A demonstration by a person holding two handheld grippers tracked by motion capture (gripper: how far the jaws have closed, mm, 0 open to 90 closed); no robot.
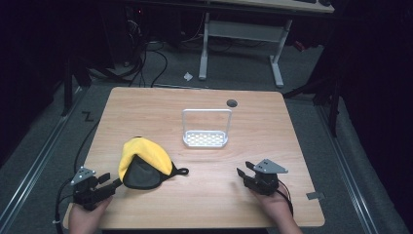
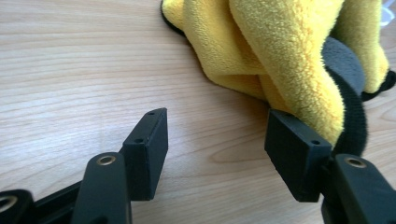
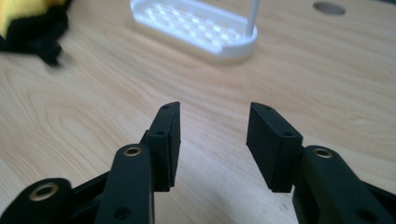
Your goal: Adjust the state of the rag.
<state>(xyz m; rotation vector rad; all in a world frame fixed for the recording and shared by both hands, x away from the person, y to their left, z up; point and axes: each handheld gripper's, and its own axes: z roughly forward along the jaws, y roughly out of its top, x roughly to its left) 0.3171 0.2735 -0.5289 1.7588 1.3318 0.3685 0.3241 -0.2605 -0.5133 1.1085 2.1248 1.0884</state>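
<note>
Yellow cloth [image 1: 144, 157] with a grey-black underside is lying bunched on the bench [image 1: 272, 146], near-left part, a black loop sticking out on its right side. Left tongs [image 1: 113, 182] are sitting at the near-left corner, held by a hand [image 1: 87, 217] coming in from the near edge, pointing right toward the cloth. In the left gripper view the left tongs [image 2: 217, 140] are standing spread wide with bare wood between the jaws; the right-hand jaw is just at the edge of the cloth [image 2: 280, 51], touching or nearly so, cannot tell which. Nothing is being pinched.

Right tongs [image 1: 244, 169] are resting on the near-right part of the bench, well apart from the cloth, held by the other hand [image 1: 277, 209], grey plate on top. In the right gripper view the right tongs [image 3: 213, 126] are spread, gap empty, only wood showing between the jaws, pointing toward the white rack [image 3: 196, 32].

White rack [image 1: 206, 129], a perforated tray with an upright wire frame, is standing mid-bench, farther away than both tongs, and apart from the cloth. A dark round hole [image 1: 232, 103] is sitting in the bench top just beyond the rack, far right of it. Cables are trailing off both grippers toward the near edge.
</note>
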